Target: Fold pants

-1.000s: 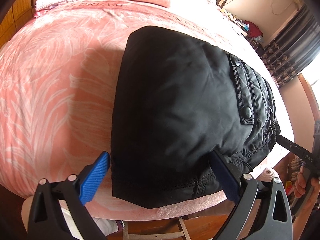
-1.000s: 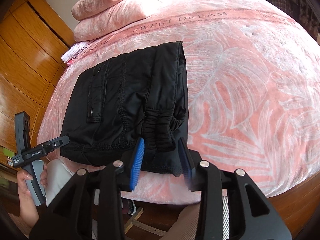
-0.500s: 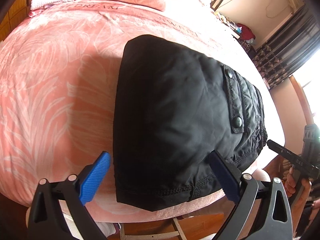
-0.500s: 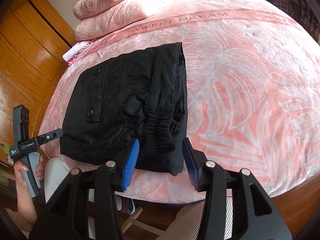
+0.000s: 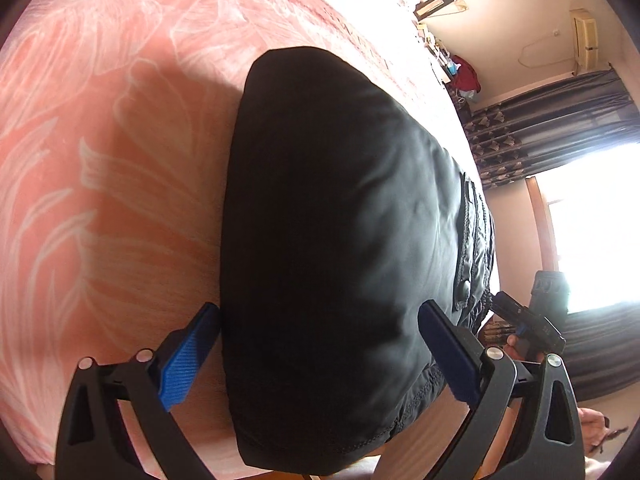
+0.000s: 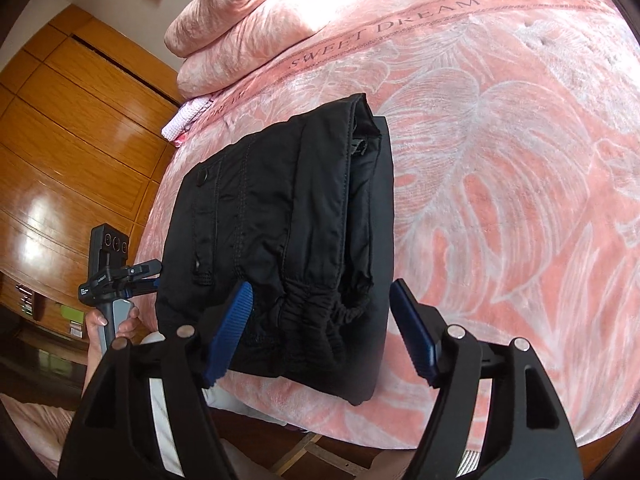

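The black pants point(image 6: 280, 216) lie folded in a thick stack on the pink bedspread point(image 6: 500, 160), near the bed's front edge. In the left wrist view the pants point(image 5: 340, 240) fill the middle, with a snap pocket on the right side. My left gripper point(image 5: 320, 344) is open, its blue pads on either side of the stack's near left end. My right gripper point(image 6: 322, 328) is open, its pads on either side of the elastic waistband at the stack's right end. The left gripper also shows in the right wrist view point(image 6: 148, 274), beside the stack's left edge.
Folded pink quilts point(image 6: 248, 20) lie at the head of the bed. A wooden wardrobe point(image 6: 60, 140) stands on the left. Dark curtains point(image 5: 560, 128) and a bright window are on the far side. The person's legs show below the bed's edge.
My right gripper has opened wider around the waistband end. My left gripper has moved closer and lower toward the stack's left end, still open. The pants have stayed flat.
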Demonstrator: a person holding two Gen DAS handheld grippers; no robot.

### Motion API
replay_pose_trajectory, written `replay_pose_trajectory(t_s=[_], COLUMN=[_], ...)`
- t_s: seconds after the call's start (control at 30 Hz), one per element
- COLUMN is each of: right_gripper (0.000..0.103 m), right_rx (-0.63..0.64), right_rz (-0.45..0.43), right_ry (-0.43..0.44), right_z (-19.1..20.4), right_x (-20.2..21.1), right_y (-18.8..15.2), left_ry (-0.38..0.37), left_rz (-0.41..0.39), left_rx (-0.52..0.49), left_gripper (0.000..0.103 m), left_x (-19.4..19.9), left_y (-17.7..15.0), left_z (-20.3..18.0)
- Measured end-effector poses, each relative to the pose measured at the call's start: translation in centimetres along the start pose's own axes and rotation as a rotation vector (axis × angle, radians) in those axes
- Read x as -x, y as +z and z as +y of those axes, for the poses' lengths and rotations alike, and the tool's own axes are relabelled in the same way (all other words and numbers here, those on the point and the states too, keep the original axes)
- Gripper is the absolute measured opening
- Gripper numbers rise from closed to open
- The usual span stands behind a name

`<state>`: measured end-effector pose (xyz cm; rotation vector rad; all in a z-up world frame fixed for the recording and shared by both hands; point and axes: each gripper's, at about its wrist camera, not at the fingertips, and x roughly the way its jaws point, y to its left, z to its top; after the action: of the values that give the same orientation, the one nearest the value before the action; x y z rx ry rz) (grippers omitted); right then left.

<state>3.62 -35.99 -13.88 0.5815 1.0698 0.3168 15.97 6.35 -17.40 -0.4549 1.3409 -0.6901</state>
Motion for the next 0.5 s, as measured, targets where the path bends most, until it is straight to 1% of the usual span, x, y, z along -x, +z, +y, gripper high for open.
replay_pose_trajectory(t_s=[0.07,0.13,0.17,0.27,0.43,0.5], right_gripper=[0.074,0.079,0.080,0.081,0.083,0.086], right_rx=[0.000,-0.002,-0.005,0.005,-0.032,-0.056], right_rz=[0.016,0.028,0.032,0.043,0.063,0.071], right_ry=[0.014,0.056,0.062,0.064,0.142,0.176], right_z=[-0.4,-0.7,-0.9,-1.4,-2.9,-3.7], right_x=[-0.6,-1.1,-1.3,-1.8,-2.7,-2.9], right_y=[0.0,0.0,-0.1,-0.3,-0.7,-0.8], left_ry=[-0.017,-0.035,-0.052,-0.093,-0.118,-0.139], left_rz=[0.017,0.034,0.041,0.055,0.079,0.089], left_rx=[0.006,0.006,0.006,-0.001,-0.025,-0.028], left_gripper=[0.099,0.099,0.099,0.099,0.099,0.099], left_x=[-0.7,-1.5,-1.8,-2.7,-3.8,-3.8], left_y=[0.2,0.3,0.4,0.7,1.3,1.3], left_z=[0.5,0.8,0.9,0.9,0.6,0.7])
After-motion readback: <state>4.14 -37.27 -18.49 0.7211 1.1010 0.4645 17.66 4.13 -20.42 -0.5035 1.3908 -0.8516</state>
